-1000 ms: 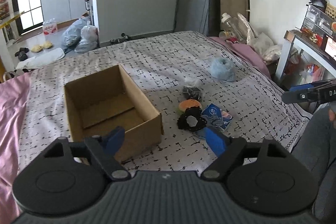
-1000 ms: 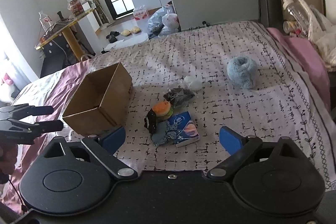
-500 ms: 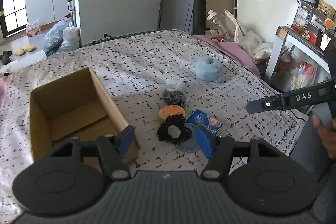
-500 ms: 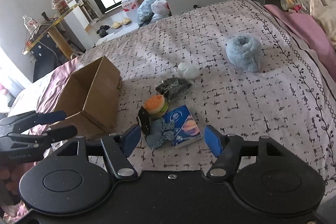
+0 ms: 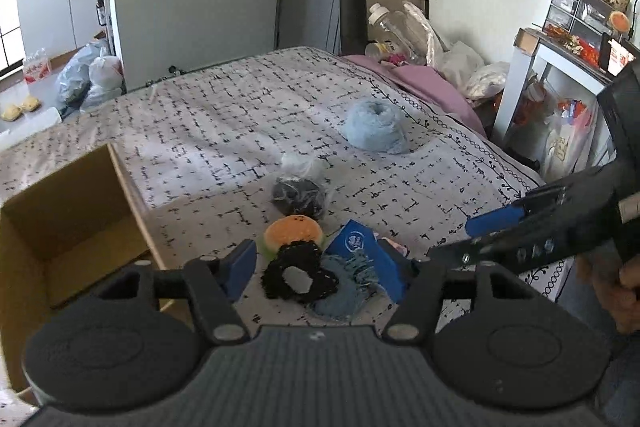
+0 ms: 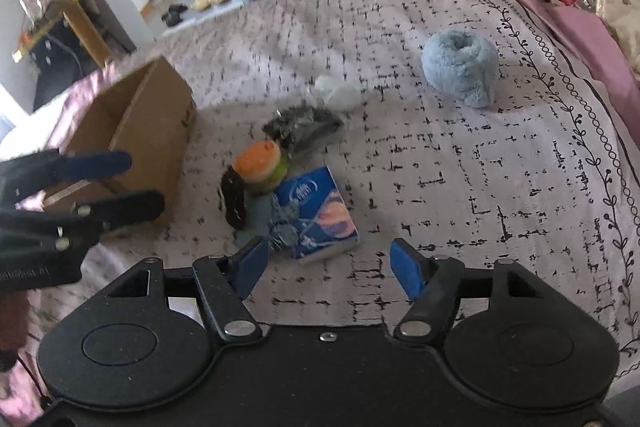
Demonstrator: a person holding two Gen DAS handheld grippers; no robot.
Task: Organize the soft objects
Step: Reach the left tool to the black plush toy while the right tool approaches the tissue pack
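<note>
As the pile of soft objects [image 5: 320, 259] was neared, the left gripper [image 5: 320, 267] and right gripper [image 6: 328, 263] were kept spread, nothing grasped.

Lt-blue towel [image 5: 376, 126], brown box [image 5: 60, 211]

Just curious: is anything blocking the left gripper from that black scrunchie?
Nothing visible. The left gripper is open with the black scrunchie right between its fingers; the burger toy and tissue pack only sit beside it.
</note>
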